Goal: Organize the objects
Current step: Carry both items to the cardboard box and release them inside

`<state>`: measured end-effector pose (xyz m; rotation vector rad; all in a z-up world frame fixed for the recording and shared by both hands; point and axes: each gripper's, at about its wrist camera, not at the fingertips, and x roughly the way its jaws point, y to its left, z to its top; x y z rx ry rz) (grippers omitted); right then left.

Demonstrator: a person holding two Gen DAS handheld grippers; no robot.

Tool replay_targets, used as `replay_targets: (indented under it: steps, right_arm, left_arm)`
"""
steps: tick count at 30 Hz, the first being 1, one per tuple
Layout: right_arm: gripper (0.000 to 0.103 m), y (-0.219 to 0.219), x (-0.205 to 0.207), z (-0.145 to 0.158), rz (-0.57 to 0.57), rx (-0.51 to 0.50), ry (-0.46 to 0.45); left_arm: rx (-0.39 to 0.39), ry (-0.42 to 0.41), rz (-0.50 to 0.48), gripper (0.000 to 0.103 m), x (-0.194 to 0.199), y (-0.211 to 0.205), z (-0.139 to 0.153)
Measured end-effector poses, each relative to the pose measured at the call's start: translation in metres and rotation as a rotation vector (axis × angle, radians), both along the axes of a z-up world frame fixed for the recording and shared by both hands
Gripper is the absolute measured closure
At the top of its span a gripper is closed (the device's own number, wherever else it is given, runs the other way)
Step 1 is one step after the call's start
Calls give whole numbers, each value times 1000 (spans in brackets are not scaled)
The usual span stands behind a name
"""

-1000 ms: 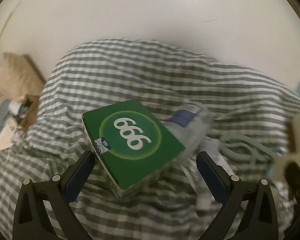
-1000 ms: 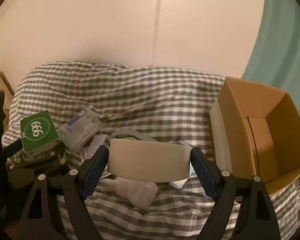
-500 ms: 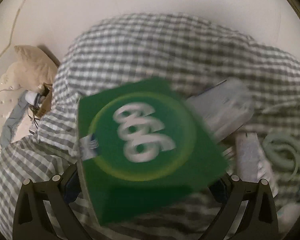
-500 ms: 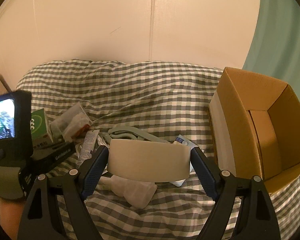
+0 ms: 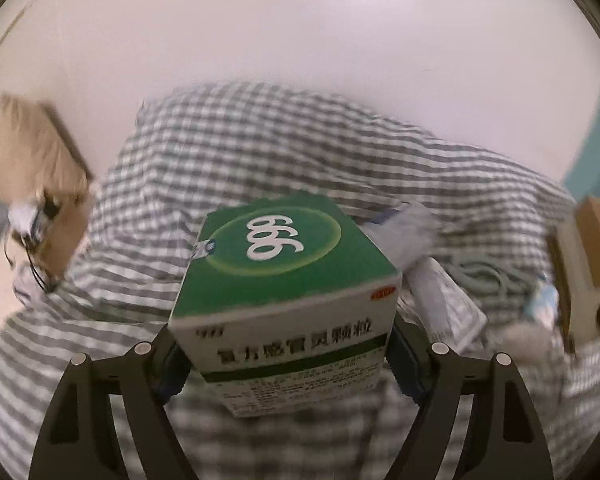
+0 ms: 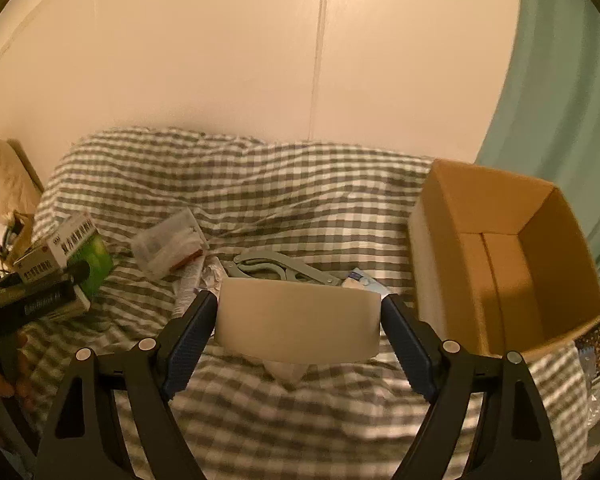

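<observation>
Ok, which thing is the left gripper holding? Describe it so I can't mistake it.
On the checked bedspread, look left of the open cardboard box. The left gripper clamps a green medicine box. Alone among the pale packets, it bears a white 999 in a ring.

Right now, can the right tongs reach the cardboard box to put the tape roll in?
Probably yes. The right tongs grip the tape roll, and the open cardboard box stands unobstructed just right of them.
</observation>
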<state>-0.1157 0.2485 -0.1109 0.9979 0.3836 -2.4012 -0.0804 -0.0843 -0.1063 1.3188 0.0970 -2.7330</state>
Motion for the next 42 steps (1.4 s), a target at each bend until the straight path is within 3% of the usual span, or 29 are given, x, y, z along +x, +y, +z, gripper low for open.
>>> replay_targets:
  steps: [4,8,14,17,22,30,35,42]
  right_arm:
    - [20,19,19,33,13,-41,28]
    - [20,49,37,89,0,-75,117]
    - [20,109,34,165,-66,-141,217]
    - [20,132,22,188,-74,-119,262]
    - [20,165,-8,195,-101,-124,284]
    - [20,193,-70,144,-128,-117,164]
    - [21,197,-104,111,-135,-113,87]
    - [20,216,-136,81,-154,-160,2]
  left_arm:
    - [29,53,-72,21,26,17,39]
    - [25,161,-142,21,49,47,96]
    - [66,306,-287,22,73,107,174]
    - [75,336,-368,22,72,151,191]
    - [86,317,-463,22,58,216,185]
    - [94,203,-566,22,26,301,128]
    - [109,166,-581,22,17,320,100]
    - [93,188,-593,22,-5,334,92]
